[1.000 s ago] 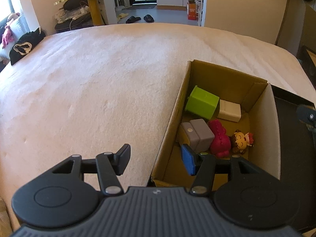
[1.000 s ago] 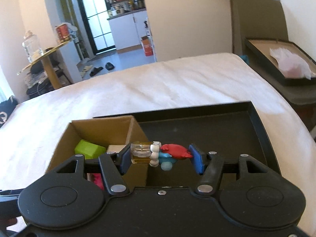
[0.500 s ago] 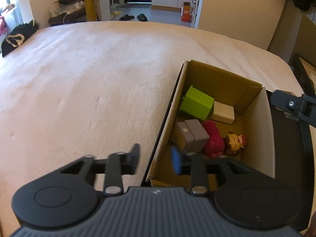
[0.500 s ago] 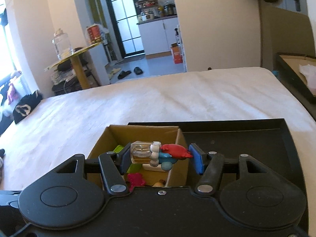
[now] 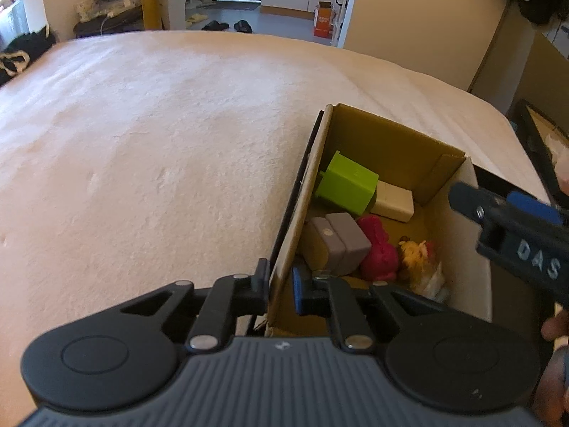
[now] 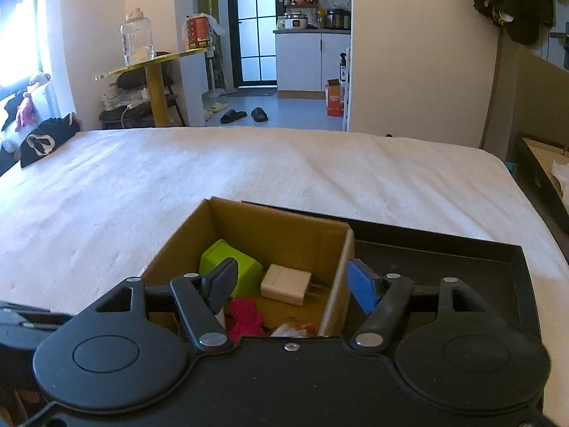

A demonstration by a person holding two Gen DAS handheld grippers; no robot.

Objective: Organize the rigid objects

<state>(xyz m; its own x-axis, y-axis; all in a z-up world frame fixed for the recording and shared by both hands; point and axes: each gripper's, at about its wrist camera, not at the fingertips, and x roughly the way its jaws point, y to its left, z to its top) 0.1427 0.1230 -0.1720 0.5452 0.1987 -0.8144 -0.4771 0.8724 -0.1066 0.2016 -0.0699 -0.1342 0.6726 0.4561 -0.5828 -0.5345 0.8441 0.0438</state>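
A brown cardboard box (image 5: 391, 142) (image 6: 284, 227) stands on the white bed. It holds a green block (image 5: 346, 182) (image 6: 245, 267), a cream block (image 5: 391, 199) (image 6: 286, 279), a grey block (image 5: 341, 238), a pink toy (image 5: 378, 249) (image 6: 245, 316) and a yellow-haired doll (image 5: 418, 254). A small whitish figure (image 5: 432, 281) lies beside the doll. My left gripper (image 5: 281, 286) is shut on the box's left wall. My right gripper (image 6: 293, 284) is open and empty above the box; it also shows in the left wrist view (image 5: 512, 227).
A black tray (image 6: 444, 263) lies right of the box. The bed (image 5: 160, 142) stretches left and ahead. Another black tray (image 6: 540, 167) sits beyond the bed's right edge. A yellow side table (image 6: 156, 82) with a jar stands far left.
My right gripper moved over the box and opened; the small figure and bottle it held are gone from its jaws. My left gripper closed onto the box's left wall.
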